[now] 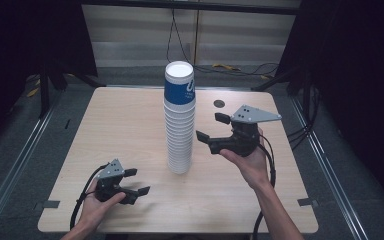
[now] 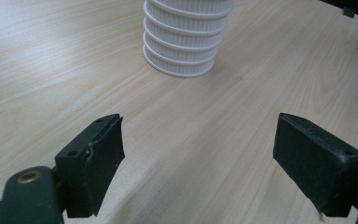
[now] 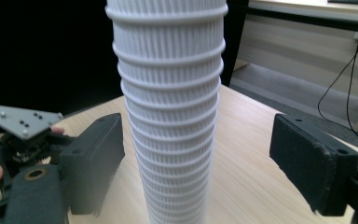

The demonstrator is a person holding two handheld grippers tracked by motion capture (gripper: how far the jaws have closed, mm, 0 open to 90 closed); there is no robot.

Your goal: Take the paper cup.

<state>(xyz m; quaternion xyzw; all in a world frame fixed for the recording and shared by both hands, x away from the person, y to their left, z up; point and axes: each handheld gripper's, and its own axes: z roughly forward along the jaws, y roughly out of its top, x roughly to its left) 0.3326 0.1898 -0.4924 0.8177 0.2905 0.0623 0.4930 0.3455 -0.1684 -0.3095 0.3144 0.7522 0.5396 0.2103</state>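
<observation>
The right gripper (image 1: 211, 127) aims wide-open, empty jaws at the cup stack (image 1: 180, 120), probably to grasp it, while the left gripper (image 1: 136, 181) waits near-left, equally open and empty.

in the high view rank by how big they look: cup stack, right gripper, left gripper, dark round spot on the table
1. cup stack
2. right gripper; it is held higher, nearer the camera, so its lead over the left may be only apparent
3. left gripper
4. dark round spot

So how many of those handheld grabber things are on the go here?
2. The left gripper is low over the table's near left, jaws open. The right gripper is raised beside the cup stack, jaws open towards it.
</observation>
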